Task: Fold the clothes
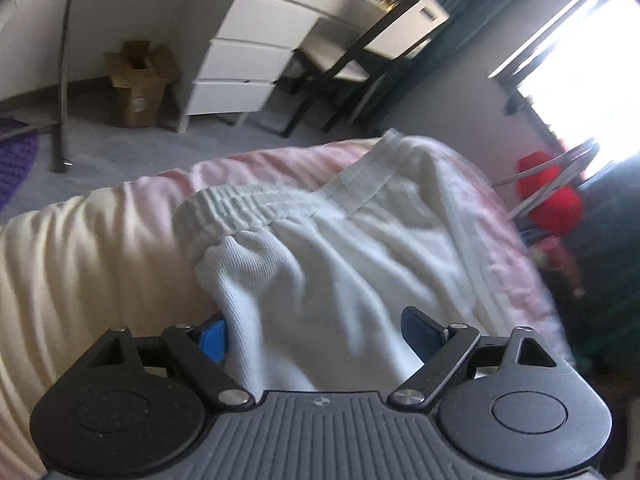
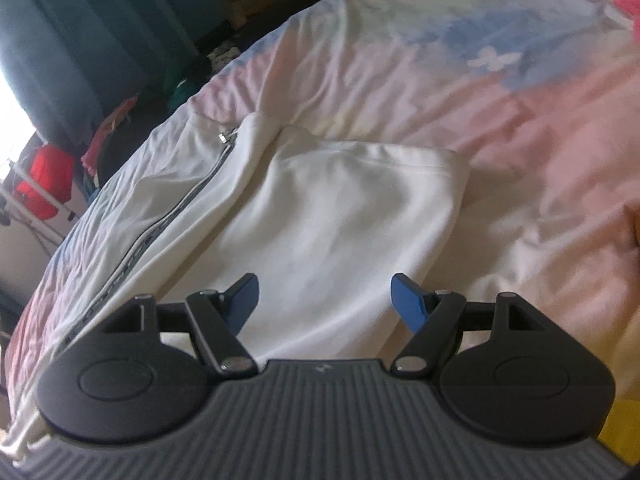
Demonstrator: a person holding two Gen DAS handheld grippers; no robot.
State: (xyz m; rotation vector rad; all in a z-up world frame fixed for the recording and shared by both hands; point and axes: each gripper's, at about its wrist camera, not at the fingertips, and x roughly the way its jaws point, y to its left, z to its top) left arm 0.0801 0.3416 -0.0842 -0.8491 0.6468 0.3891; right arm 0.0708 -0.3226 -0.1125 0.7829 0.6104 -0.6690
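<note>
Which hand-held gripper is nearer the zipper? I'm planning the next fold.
Right. The right hand-held gripper has the zipper just beside it; the left hand-held gripper shows none.

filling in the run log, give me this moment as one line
task: fold clothes | left gripper: open over white ribbed garment | right gripper: open over white zip-up garment's sleeve | surface: pastel bedspread

A bed with a pink and cream cover (image 1: 72,248) is seen in the near field. Beyond it, grey floor (image 1: 132,148) is laid before a pale wall. A white drawer unit (image 1: 244,64) is set far off, with a cardboard box (image 1: 138,88) to its left and a dark-framed chair (image 1: 360,52) to its right. Strong daylight is admitted through a window (image 1: 588,92) at far right, beside what may be teal curtains (image 2: 80,32).
</note>
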